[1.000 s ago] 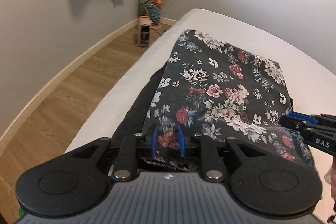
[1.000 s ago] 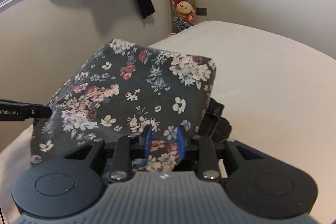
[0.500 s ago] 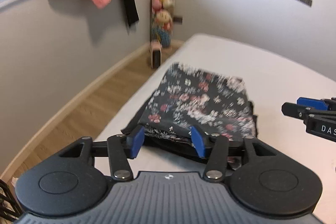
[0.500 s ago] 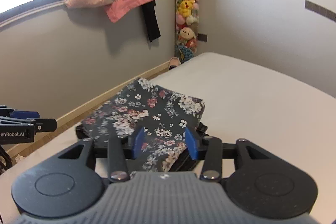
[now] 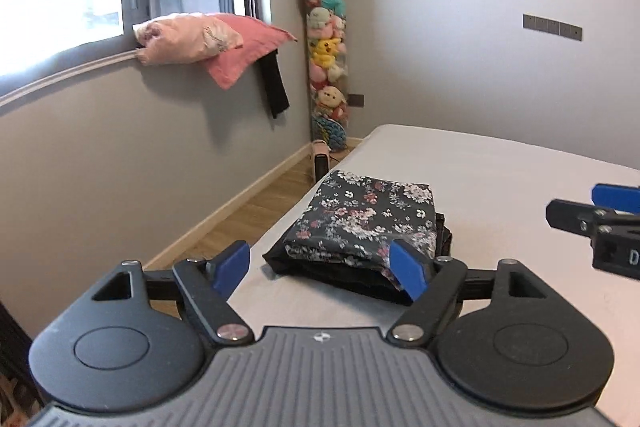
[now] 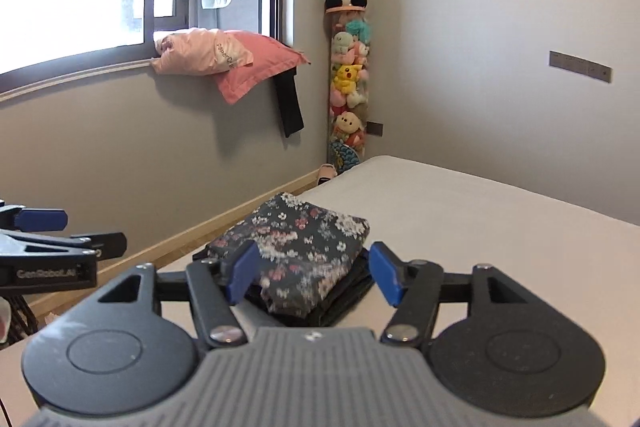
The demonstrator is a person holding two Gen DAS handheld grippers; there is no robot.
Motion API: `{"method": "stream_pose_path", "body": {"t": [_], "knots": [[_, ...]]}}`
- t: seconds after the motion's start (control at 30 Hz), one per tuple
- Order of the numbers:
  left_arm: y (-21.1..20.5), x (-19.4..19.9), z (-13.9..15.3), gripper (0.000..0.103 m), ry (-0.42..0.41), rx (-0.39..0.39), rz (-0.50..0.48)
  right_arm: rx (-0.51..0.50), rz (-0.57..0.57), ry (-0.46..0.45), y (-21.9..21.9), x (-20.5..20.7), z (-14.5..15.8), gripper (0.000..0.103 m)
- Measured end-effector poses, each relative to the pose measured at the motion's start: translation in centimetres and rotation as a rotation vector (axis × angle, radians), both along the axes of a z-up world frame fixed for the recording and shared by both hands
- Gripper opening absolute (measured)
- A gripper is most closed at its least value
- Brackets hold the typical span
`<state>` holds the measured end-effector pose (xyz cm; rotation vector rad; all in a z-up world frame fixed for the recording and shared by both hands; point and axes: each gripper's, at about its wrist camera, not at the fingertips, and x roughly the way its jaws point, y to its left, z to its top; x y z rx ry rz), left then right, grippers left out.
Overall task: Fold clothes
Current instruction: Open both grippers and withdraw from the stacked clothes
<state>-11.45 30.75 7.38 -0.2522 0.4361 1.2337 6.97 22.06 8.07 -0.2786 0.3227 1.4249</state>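
Observation:
A dark floral garment (image 5: 360,219) lies folded into a compact rectangle near the left edge of the white bed (image 5: 500,179). It also shows in the right wrist view (image 6: 296,247). My left gripper (image 5: 320,273) is open and empty, held back from the garment's near edge. My right gripper (image 6: 312,275) is open and empty too, just short of the garment's near corner. Each gripper shows at the side of the other's view: the right gripper (image 5: 596,219) and the left gripper (image 6: 60,247).
The wood floor (image 5: 240,219) runs along the bed's left side below the grey wall. A small heater (image 5: 322,163) and a tall column of plush toys (image 5: 326,59) stand in the corner. Pink pillows (image 5: 200,43) rest on the window sill.
Both grippers let go of the floral garment, opened wide and drew back and up. The garment now lies folded on the bed.

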Motion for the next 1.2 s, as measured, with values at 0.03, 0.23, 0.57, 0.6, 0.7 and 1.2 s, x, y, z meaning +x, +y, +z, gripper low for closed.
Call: {"method": "stream_pose_path", "body": {"t": [0.03, 0.23, 0.57, 0.6, 0.7, 1.2], "knots": [[-1.2, -0.1, -0.4, 0.091, -0.020, 0.009, -0.001, 0.011, 0.001, 0.003, -1.3, -0.2, -0.3, 0.065], [-7.9, 1.0, -5.3, 0.094, -0.065, 0.037, 0.062, 0.025, -0.017, -0.022, -7.8, -0.9, -3.9, 0.065], [-11.5, 3.7, -12.1, 0.094, -0.044, 0.084, 0.086, -0.013, -0.058, -0.001, -13.1, -0.2, -10.2, 0.076], [-11.5, 3.8, -12.7, 0.094, -0.043, 0.084, 0.077, -0.009, -0.071, -0.007, -13.4, -0.1, -11.0, 0.076], [-11.6, 4.3, -14.2, 0.094, -0.035, 0.076, 0.042, -0.029, -0.104, -0.010, -13.6, 0.3, -13.4, 0.076], [-10.6, 4.4, -17.4, 0.094, -0.014, 0.047, -0.003, -0.125, -0.090, 0.056, -11.2, 0.6, -18.4, 0.076]]}}
